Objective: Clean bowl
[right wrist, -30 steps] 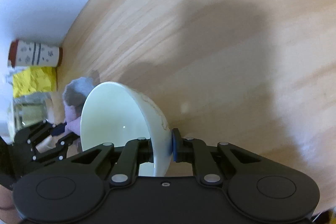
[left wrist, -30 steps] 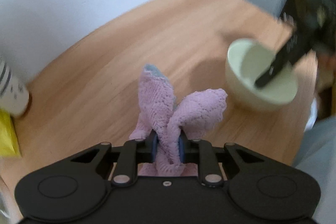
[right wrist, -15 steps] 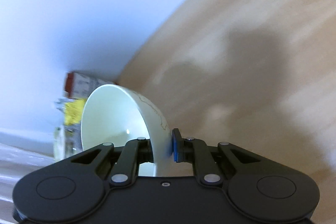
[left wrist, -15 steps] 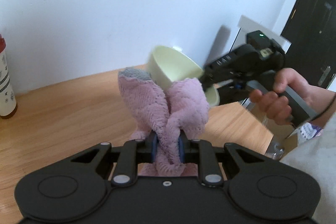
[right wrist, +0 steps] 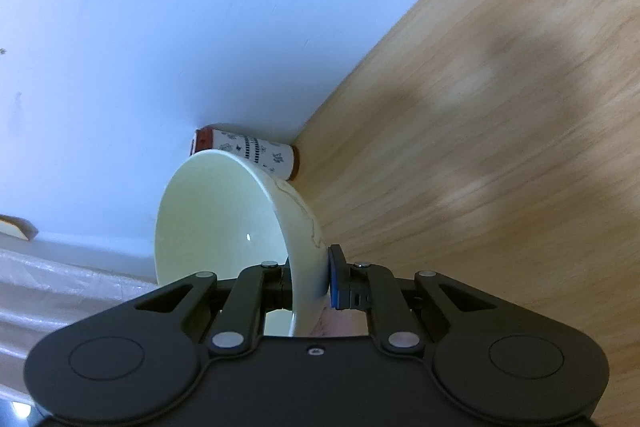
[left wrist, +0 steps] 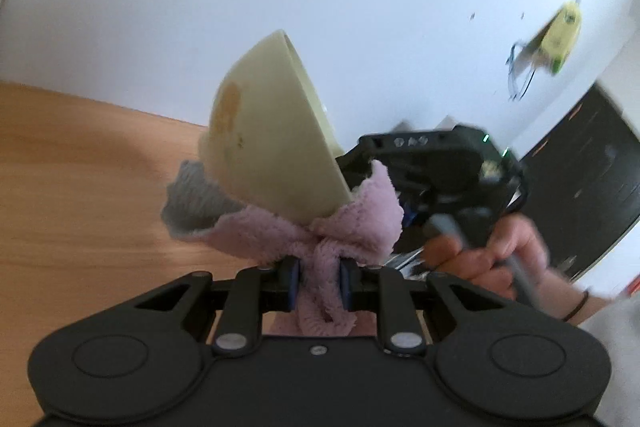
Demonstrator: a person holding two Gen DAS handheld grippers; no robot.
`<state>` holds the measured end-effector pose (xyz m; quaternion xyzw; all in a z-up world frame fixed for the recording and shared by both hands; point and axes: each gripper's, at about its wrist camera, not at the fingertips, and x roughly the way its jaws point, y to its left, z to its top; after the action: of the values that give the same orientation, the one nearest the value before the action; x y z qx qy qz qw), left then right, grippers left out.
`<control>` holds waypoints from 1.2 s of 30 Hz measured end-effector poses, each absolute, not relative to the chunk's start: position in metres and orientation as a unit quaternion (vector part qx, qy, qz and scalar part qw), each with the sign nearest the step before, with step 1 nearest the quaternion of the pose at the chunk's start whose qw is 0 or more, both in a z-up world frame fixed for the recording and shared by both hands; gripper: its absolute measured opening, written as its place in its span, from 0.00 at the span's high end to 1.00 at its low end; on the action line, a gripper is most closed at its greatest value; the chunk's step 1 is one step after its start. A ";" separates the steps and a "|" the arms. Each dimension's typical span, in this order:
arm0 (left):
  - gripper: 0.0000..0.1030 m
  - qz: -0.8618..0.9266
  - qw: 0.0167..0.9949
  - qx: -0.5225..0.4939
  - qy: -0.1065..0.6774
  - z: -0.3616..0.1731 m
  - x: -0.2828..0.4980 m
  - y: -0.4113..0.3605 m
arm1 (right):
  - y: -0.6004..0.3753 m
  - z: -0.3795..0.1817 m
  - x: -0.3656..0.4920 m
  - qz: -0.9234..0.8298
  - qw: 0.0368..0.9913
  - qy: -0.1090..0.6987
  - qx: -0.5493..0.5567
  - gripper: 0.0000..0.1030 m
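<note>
A pale green bowl [left wrist: 272, 143] hangs in the air, tipped on its side, with an orange-brown stain on its outer wall. My right gripper [right wrist: 310, 277] is shut on the bowl [right wrist: 224, 219] at its rim, one pad inside and one outside. My left gripper [left wrist: 318, 285] is shut on a bunched pink cloth [left wrist: 320, 235] with a grey corner. The cloth presses against the bowl's underside. In the left wrist view a hand [left wrist: 480, 255] holds the right gripper's black body behind the bowl.
A wooden table [right wrist: 500, 147] lies below, running up to a white wall. A white patterned can with a red lid [right wrist: 248, 151] lies at the table's far corner. A dark doorway [left wrist: 592, 187] stands at the right.
The bowl rose off the table and swung toward the left gripper; it now touches the cloth. Both grippers rose and turned, so more wall shows.
</note>
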<state>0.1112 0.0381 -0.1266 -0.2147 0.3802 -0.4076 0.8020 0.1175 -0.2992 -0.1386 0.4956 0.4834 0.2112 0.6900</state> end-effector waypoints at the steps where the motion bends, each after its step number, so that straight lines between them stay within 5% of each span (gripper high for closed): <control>1: 0.82 -0.408 0.802 -0.212 0.381 -0.127 0.113 0.035 | -0.298 -0.138 0.117 0.214 0.690 0.483 0.495 0.86; 12: 0.82 -0.399 0.799 -0.235 0.384 -0.144 0.125 0.027 | -0.309 -0.144 0.112 0.221 0.686 0.482 0.498 0.86; 28: 0.82 -0.394 0.821 -0.136 0.390 -0.131 0.125 0.062 | -0.303 -0.142 0.107 0.258 0.705 0.496 0.437 0.83; 36: 0.83 -0.358 0.826 -0.183 0.395 -0.131 0.136 0.080 | -0.307 -0.148 0.105 0.258 0.704 0.504 0.430 0.82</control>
<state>0.1362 0.0798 -0.1312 -0.1831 0.3950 -0.3584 0.8258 0.1052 -0.3073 -0.1484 0.4298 0.5035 0.2580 0.7037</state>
